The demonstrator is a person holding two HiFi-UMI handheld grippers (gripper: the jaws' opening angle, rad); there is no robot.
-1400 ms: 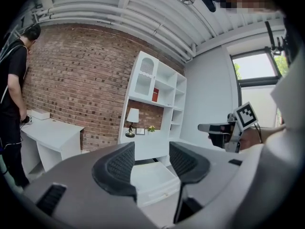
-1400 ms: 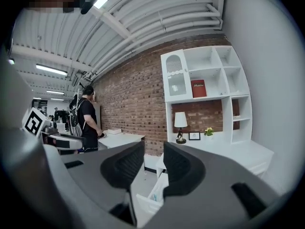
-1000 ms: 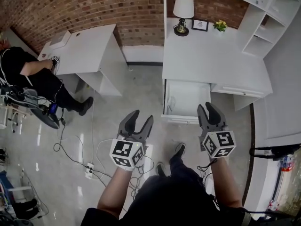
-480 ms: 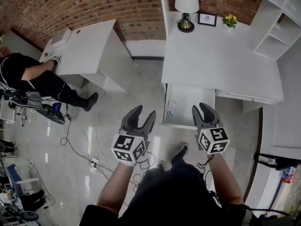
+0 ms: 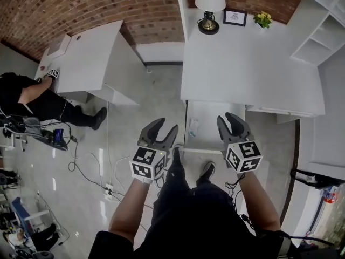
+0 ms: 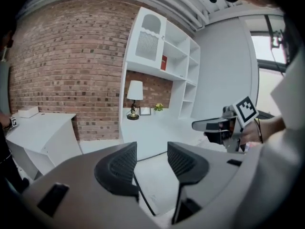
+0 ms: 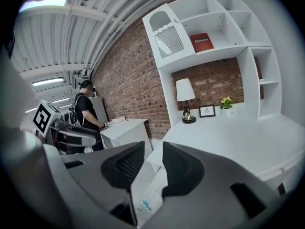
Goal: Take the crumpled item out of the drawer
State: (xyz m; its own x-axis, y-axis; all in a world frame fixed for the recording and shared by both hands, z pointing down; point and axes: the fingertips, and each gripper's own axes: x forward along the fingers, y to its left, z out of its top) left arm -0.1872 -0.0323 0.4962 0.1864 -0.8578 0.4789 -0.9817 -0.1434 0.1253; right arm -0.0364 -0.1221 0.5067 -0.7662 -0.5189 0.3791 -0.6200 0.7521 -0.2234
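Note:
The white desk's drawer (image 5: 213, 124) stands pulled open. Inside it, against the left wall, lies a crumpled white item with blue print (image 5: 193, 127) (image 7: 147, 202). My left gripper (image 5: 164, 126) (image 6: 151, 151) hovers over the floor just left of the drawer front. It is open with nothing between its jaws, which have just been closing a little. My right gripper (image 5: 232, 118) (image 7: 153, 151) is open above the drawer's front right part. The crumpled item shows beyond and below the right gripper's jaws, apart from them.
On the desk top (image 5: 242, 63) a lamp (image 5: 209, 4), a picture frame (image 5: 234, 17) and yellow flowers (image 5: 263, 19) stand at the back. Shelves (image 5: 323, 20) rise at the right. A second desk (image 5: 91, 58), a seated person (image 5: 32, 99) and floor cables (image 5: 102, 182) lie to the left.
Both grippers have moved forward and down toward the open drawer. The right one has come over its front. The left jaws stand slightly narrower.

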